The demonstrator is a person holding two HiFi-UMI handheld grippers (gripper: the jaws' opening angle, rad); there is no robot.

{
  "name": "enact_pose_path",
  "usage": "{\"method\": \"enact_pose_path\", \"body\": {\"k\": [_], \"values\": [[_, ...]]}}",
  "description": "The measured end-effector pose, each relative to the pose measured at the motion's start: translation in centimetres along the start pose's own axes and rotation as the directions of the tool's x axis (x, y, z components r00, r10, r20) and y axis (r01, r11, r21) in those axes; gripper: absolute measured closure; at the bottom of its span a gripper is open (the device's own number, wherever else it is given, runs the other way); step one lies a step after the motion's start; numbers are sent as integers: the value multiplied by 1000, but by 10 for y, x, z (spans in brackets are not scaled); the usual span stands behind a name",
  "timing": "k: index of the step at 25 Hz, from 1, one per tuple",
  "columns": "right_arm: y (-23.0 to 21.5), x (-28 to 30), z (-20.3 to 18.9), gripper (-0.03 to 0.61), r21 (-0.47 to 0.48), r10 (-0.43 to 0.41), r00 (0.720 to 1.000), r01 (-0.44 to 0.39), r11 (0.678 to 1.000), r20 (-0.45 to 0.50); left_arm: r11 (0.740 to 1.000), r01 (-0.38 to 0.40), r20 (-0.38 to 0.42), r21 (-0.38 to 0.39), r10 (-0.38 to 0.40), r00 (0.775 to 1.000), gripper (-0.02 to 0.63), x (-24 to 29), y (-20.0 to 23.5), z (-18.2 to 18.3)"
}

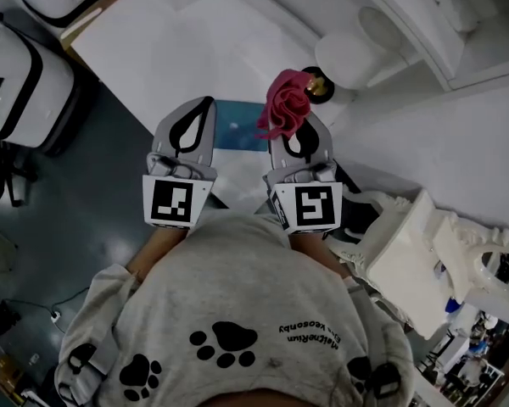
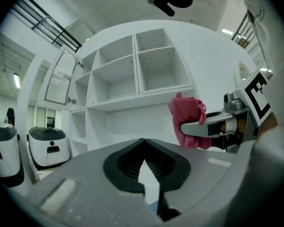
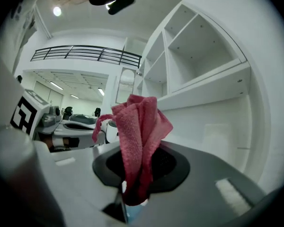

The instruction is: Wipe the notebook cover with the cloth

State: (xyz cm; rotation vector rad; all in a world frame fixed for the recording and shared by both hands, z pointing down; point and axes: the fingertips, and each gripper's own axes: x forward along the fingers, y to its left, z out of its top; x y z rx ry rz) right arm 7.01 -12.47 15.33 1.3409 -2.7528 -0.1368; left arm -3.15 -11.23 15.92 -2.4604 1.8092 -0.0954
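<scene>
The right hand-held gripper [image 1: 295,132] is clamped on the red cloth [image 1: 284,100], which bunches out past its tips. The left hand-held gripper [image 2: 142,143] is closed on nothing. The blue notebook [image 1: 237,127] lies flat on the white desk [image 1: 178,49] between them. Lower the cloth onto the cover with the jaw tips held clear, and steady the notebook if it slides.
</scene>
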Motion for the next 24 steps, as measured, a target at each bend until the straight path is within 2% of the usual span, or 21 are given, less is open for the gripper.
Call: {"method": "enact_pose_path", "body": {"k": [3,12,24], "values": [[14,-1,-2,502,-8,14,1000,-14,1000,7,1000,8,14,15,-8,1000,617,-5,-4,2],[32,-5,-19,502,15,-31,999,31,999,-18,998,39,-12,-57,-39,999,617,-22,0,-25],[41,-16,-27,502,-18,-93,995,93,996,-21,994,106,3,-35,-105,994,617,-29,-12,-35]]}}
